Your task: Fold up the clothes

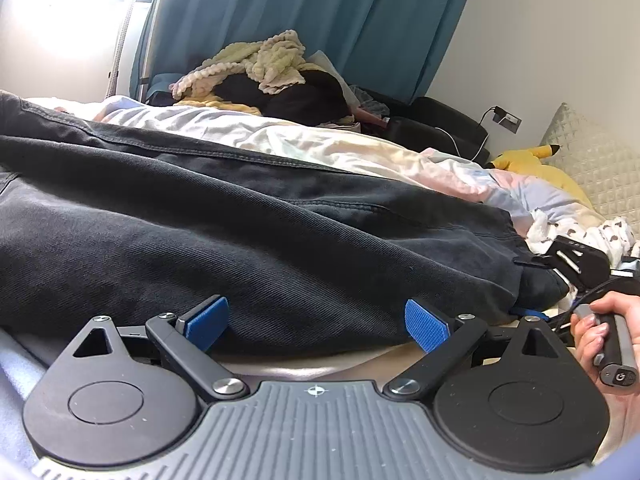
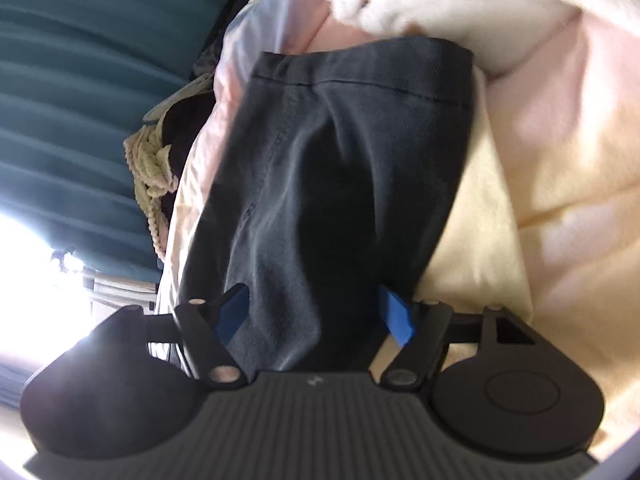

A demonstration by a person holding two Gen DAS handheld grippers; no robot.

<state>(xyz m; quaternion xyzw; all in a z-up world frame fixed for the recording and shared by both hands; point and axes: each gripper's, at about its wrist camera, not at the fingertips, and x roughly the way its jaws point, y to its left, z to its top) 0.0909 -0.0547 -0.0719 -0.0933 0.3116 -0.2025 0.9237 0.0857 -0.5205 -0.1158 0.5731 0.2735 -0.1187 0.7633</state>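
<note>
Right claw (image 2: 314, 316) stands parted astride the dark trousers (image 2: 328, 184) lying mid-frame on the bed (image 2: 540, 184), gripping nothing, like the spread left claw (image 1: 316, 324); I judge each should pinch 1 edge fully before lifting to fold.

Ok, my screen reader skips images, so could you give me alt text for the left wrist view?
Dark jeans lie across a bed, with the left gripper open at their near edge. At far right a hand holds the right gripper by the jeans' end. Behind are a blanket pile, teal curtain and yellow plush toy.
</note>
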